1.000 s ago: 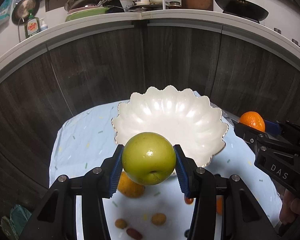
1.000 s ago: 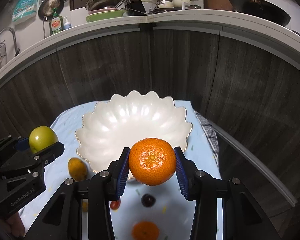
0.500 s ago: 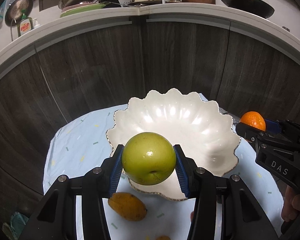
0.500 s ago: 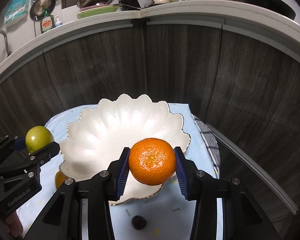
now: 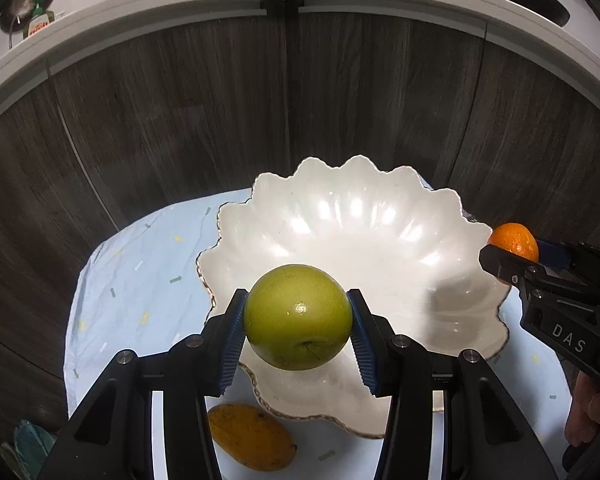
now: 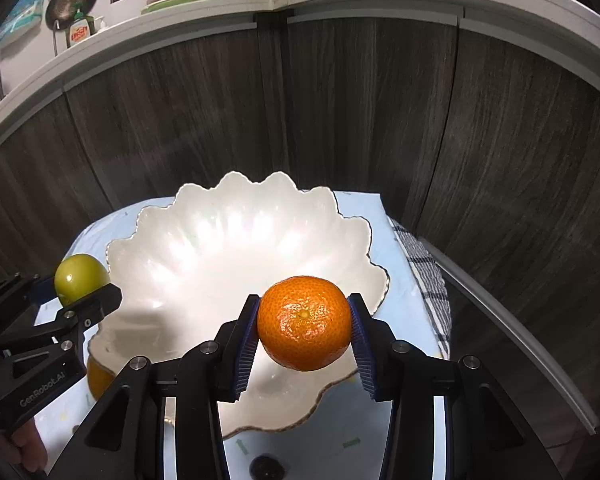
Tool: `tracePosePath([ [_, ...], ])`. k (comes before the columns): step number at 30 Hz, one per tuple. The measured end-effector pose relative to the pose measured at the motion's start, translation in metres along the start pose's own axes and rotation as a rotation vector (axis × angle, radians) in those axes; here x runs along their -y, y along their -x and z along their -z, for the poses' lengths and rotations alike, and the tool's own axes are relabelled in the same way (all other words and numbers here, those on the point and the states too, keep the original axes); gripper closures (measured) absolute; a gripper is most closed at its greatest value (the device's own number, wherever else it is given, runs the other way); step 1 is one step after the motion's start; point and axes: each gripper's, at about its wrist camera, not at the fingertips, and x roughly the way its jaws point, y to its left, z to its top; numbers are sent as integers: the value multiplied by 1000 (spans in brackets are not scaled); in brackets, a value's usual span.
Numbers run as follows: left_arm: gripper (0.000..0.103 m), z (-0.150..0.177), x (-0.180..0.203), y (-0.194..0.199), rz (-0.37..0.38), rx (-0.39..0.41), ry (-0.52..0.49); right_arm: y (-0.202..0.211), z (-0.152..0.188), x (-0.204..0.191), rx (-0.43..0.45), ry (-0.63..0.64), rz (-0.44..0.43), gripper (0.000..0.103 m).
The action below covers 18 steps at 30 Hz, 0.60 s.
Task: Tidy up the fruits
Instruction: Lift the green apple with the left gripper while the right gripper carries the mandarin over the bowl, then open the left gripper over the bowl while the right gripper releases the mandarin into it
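My left gripper (image 5: pixel 298 334) is shut on a green apple (image 5: pixel 298 316) and holds it above the near left rim of a white scalloped bowl (image 5: pixel 380 240). My right gripper (image 6: pixel 304 340) is shut on an orange tangerine (image 6: pixel 304 322) and holds it above the bowl's (image 6: pixel 204 256) near right rim. The bowl is empty. The right gripper with the tangerine (image 5: pixel 514 240) shows at the right of the left wrist view. The left gripper with the apple (image 6: pixel 80 278) shows at the left of the right wrist view.
The bowl stands on a light blue cloth (image 5: pixel 132 272). A yellow mango (image 5: pixel 250 436) lies on the cloth by the bowl's near edge. A dark small fruit (image 6: pixel 265 466) lies in front of the bowl. Dark wood cabinet doors (image 5: pixel 284 100) rise close behind. A checked towel (image 6: pixel 424 276) lies at the right.
Both grippers have moved forward toward the bowl with their fruit, and the bowl looks larger and nearer. The small fruits on the cloth have dropped out of view below.
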Motion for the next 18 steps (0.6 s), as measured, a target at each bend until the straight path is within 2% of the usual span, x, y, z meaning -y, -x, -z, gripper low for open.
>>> tracePosePath([
  [18,55,8,-2,-25,16,-83,27,-27,4,3,-74,-19,-5,59],
])
